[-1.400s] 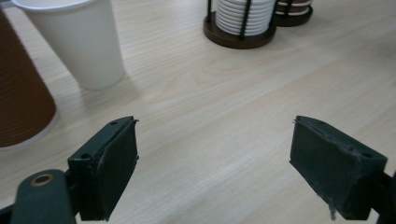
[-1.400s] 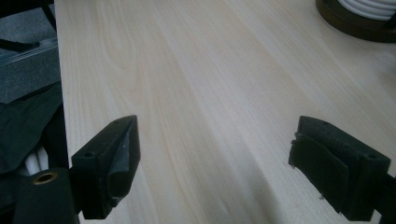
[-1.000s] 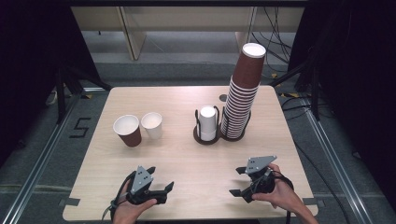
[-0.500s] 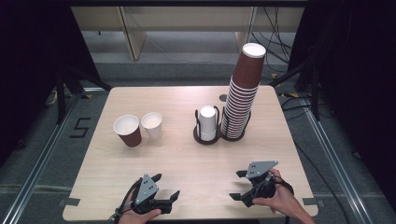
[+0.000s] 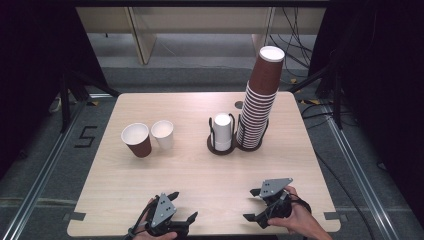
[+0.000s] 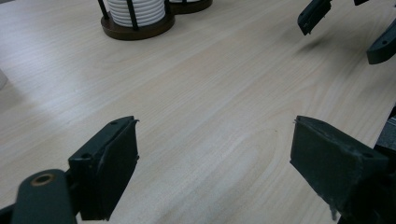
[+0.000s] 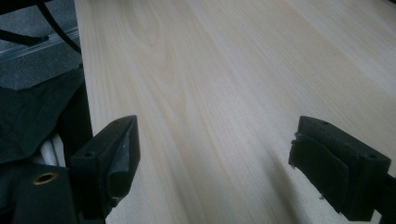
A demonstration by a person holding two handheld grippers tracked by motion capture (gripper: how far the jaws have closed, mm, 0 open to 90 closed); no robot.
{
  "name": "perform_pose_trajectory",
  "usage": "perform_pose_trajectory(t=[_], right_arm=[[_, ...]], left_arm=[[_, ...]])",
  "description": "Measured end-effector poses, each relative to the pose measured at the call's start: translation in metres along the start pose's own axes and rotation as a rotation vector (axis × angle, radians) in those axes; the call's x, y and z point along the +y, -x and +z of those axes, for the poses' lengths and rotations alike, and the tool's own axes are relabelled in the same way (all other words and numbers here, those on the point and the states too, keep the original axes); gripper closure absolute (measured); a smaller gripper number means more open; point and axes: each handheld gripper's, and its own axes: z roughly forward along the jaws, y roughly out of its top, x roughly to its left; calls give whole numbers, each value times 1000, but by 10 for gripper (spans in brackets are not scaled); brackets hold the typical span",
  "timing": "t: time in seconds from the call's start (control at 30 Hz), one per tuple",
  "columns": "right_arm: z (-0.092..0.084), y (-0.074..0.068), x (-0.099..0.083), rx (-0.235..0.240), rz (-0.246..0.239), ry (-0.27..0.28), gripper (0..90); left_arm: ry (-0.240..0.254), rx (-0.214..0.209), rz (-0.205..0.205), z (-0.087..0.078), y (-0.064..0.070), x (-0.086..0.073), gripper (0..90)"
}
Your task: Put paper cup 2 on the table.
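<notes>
My left gripper (image 5: 182, 205) sits low over the table's front edge at the left, its jaws open with bare wood between them; in the left gripper view (image 6: 215, 144) it points toward a dark holder of white cups (image 6: 135, 16). My right gripper (image 5: 251, 204) is at the front right, also open and holding nothing (image 7: 215, 144). Its jaws (image 6: 313, 14) show at the top right of the left gripper view. A brown cup (image 5: 136, 140) and a white cup (image 5: 163, 134) stand side by side at mid-left. A tall leaning stack of brown cups (image 5: 260, 100) rises beside the holder (image 5: 222, 132).
The wooden table (image 5: 200, 170) has a wide bare stretch between the cups and my grippers. Its near edge (image 7: 86, 93) runs just beside the right gripper's left jaw, with dark floor and cables beyond. Stands and cables flank both sides.
The left hand has drawn back toward the table's front edge and a little to the right. The right hand has hardly shifted. Both sets of jaws stand as wide as before.
</notes>
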Motion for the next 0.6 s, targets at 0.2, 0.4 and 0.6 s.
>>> perform_pose_trajectory(t=[0.2,0.4,0.6], right_arm=[[2,0,0,-10,-2,0,159],[2,0,-1,-9,15,-3,159],[2,1,-1,-7,4,1,159]], left_arm=[[-9,-2,-16,2,-2,-2,148],[-7,-11,-16,3,-1,-3,148],[-7,-13,-18,3,-1,-3,148]])
